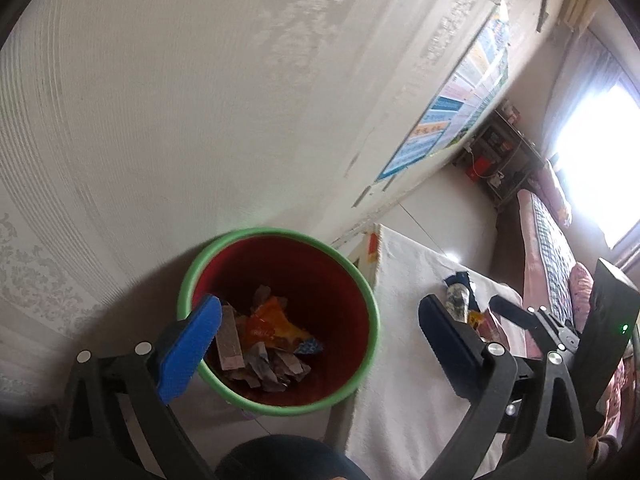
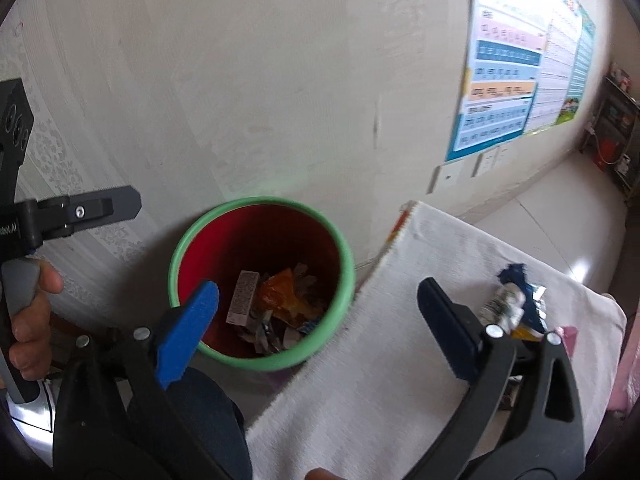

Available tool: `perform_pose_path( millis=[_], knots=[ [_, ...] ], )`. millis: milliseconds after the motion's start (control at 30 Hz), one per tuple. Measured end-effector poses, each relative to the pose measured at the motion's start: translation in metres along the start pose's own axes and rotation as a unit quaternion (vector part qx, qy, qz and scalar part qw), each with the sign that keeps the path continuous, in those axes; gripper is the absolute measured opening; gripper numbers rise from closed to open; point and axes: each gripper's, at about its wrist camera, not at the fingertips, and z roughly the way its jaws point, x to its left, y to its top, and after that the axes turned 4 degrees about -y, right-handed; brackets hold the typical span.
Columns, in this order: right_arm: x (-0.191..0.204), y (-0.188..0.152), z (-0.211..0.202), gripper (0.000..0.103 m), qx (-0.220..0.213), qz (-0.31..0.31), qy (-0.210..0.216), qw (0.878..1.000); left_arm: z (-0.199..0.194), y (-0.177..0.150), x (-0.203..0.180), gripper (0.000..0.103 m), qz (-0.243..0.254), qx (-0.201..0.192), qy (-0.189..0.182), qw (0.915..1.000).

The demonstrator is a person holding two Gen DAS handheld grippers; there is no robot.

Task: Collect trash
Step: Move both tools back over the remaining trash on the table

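The trash (image 1: 276, 336) is seen down at the bottom of a round bin (image 1: 372, 320). The bin is red inside and has a green rim. An orange wrapper (image 2: 286, 294), a small brown box (image 2: 242, 298) and some grey scraps are piled together in it. The bin is placed on the floor, close to a pale wall (image 1: 160, 100) and just beside a table covered with a white cloth (image 2: 380, 352).

More trash is left on the cloth, well apart from the bin. A crumpled blue and white wrapper (image 2: 514, 300) is seen there, with a bit of yellow and pink packet just beside it.

The left gripper (image 1: 320, 334) is held above the bin. Its blue pads are spread wide, and nothing is pinched between them. One pad is seen over the near rim of the bin and the other over the cloth.

The right gripper (image 2: 316, 320) is held the same way, spread wide with nothing between its pads. One pad is over the bin's rim and the other is near the wrapper on the cloth. Whether that pad touches the wrapper cannot be told.

A hand (image 2: 30, 320) is seen at the left edge of the right view, wrapped around the handle of the other tool. A colourful poster (image 2: 516, 64) is stuck on the wall.
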Motion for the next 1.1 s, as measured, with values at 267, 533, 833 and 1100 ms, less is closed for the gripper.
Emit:
perform_pose_path(
  millis=[267,533,833,1100],
  knots=[
    [-0.047,-0.025,-0.042,0.098,-0.015,0.034,-0.026,0.999,0.001,-0.020,-0.044,0.095,0.030,0.014,-0.009,0.9994],
    [-0.106,-0.061,-0.077,0.098,-0.023,0.078,-0.064,0.995,0.013,-0.036,-0.101,0.095,0.072,0.031,-0.029,0.9965],
    [-0.182,-0.107,-0.112,0.098,-0.022,0.137,-0.109,0.984,0.042,-0.055,-0.164,0.095,0.114,0.061,-0.055,0.9901],
    [-0.231,-0.141,-0.118,0.098,-0.007,0.178,-0.130,0.975,0.072,-0.065,-0.207,0.095,0.145,0.090,-0.066,0.9830]
  ],
)
